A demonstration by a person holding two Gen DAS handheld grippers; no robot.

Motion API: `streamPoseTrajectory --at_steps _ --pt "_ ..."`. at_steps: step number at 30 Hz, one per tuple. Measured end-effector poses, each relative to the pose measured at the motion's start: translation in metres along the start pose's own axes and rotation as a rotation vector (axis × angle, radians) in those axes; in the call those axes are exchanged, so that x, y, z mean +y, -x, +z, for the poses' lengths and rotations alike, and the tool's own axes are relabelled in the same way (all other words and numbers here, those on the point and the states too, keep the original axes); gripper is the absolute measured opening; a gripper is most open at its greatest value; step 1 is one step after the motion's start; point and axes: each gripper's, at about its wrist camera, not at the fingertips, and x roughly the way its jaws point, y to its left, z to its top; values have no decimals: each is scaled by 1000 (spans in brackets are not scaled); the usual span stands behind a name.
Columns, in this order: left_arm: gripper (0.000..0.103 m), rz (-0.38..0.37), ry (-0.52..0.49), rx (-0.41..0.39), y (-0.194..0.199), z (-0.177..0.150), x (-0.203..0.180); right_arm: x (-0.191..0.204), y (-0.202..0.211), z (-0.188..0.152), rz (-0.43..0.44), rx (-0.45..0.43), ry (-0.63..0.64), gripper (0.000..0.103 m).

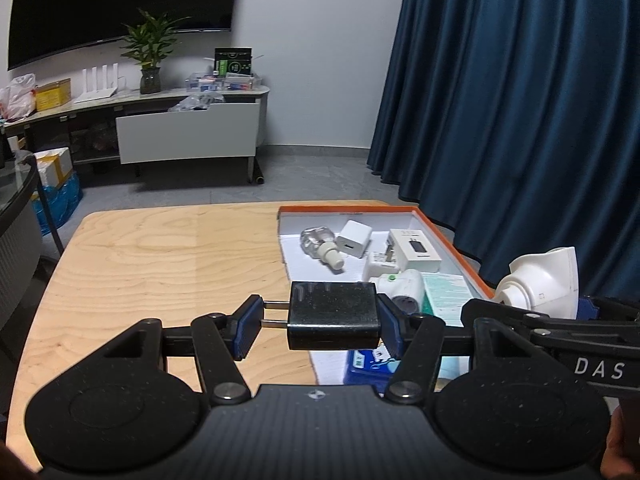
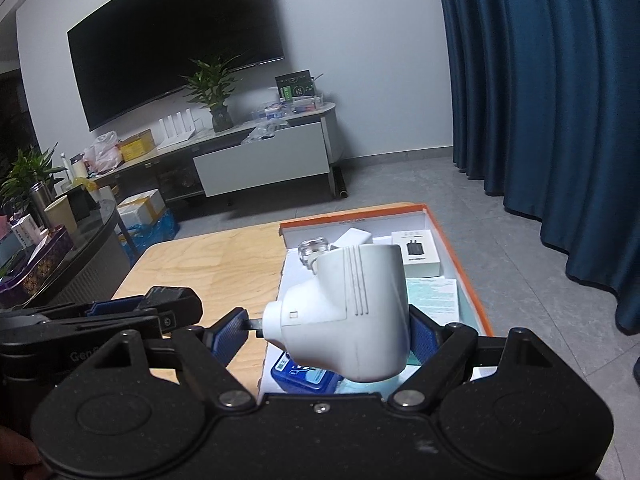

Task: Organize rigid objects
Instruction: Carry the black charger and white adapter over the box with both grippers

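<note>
Both hand-held grippers pinch plugs, left point(image 1: 320, 326) black, right point(image 2: 326, 332) white, above the box's point(image 1: 452, 240) near edge

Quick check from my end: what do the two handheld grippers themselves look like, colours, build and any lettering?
Both grippers, left gripper and right gripper, are matte black with round side discs, silver pivot rivets and scissor-style linkages. The fingers carry blue ribbed pads. White lettering shows on each body's side, only partly readable. No cables or sleeves are visible.

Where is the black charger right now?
The black charger is clamped in the left gripper, held over the table's right part at the orange box's near-left edge.
</note>
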Motion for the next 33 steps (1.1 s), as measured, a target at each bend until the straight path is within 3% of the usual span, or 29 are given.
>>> streamPoseTrajectory --at_steps 33 --pt "61 -65 -71 2 -15 8 -37 -30 -1 7 -67 -35 -60 98"
